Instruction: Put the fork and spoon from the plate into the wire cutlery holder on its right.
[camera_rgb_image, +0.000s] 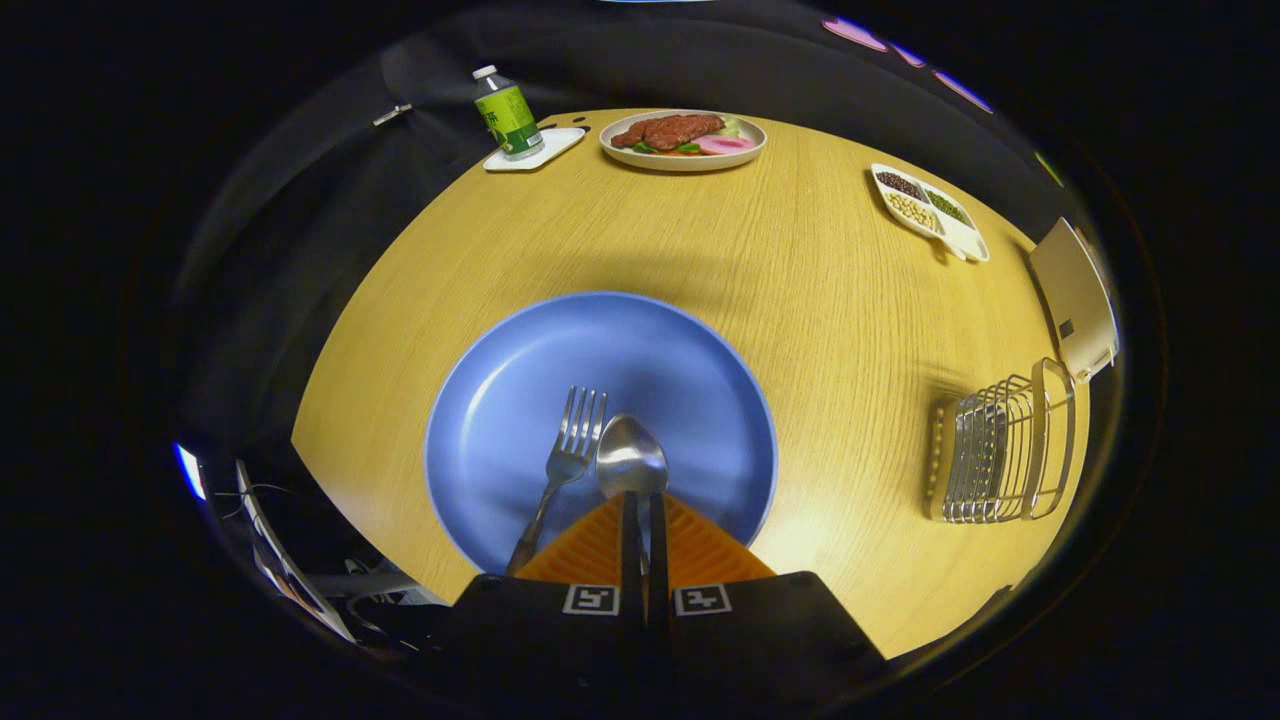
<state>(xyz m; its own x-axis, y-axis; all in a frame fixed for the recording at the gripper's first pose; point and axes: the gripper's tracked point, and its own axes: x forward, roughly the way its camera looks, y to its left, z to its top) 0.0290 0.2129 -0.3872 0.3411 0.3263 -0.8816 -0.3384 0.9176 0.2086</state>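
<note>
Spoon (631, 458) handle sat clamped between your gripper (644, 520) fingers, lower centre. Fork (566, 462) lay on the plate (500, 400). Holder (1005, 445), right, had received neither.

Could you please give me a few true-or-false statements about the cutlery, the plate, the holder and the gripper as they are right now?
1. The fork lies on the blue plate. True.
2. The spoon already stands in the wire holder. False: its bowl is over the plate, just ahead of the gripper, its handle running back between the nearly closed fingers.
3. The holder sits on the table to the right of the plate. True.
4. The fork lies right of the spoon. False: it lies left of it.
5. The holder already contains the fork. False: no cutlery can be seen in it.
</note>
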